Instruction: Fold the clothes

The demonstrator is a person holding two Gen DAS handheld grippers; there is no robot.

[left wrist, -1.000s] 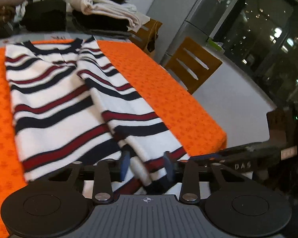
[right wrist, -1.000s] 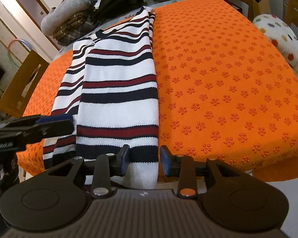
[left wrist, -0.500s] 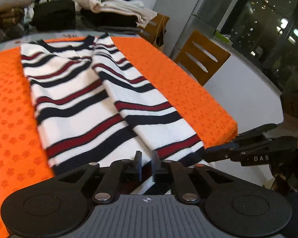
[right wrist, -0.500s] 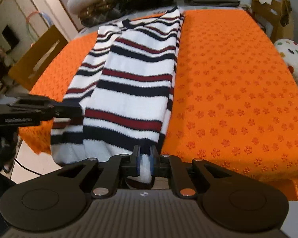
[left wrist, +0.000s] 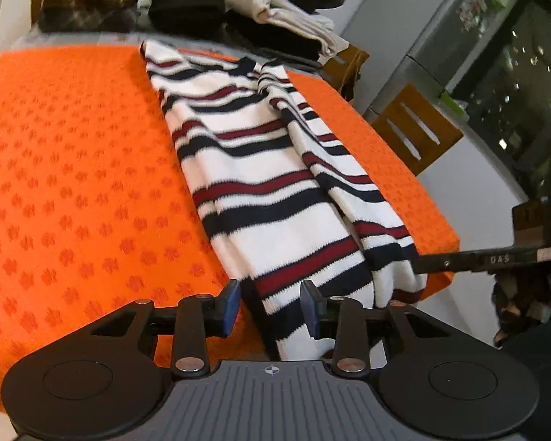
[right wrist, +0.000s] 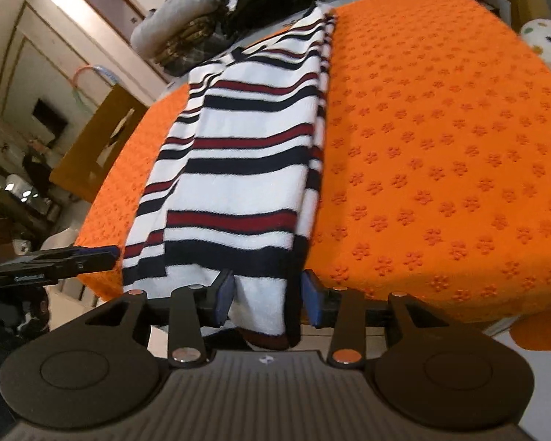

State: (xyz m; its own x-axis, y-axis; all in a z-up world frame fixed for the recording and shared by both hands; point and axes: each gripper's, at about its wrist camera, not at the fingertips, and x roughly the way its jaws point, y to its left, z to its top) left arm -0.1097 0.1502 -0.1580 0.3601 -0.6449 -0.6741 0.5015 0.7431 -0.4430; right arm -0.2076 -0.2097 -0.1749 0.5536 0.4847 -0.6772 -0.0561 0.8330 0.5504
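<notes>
Both grippers, clamped on the hem half a second ago, are now sitting released, left gripper [left wrist: 270, 303] and right gripper [right wrist: 268, 299] straddling the striped sweater [left wrist: 275, 191] lying lengthwise-folded on the orange cloth [left wrist: 73, 183], hem at 6 o'clock, crosswise fold remaining.
</notes>
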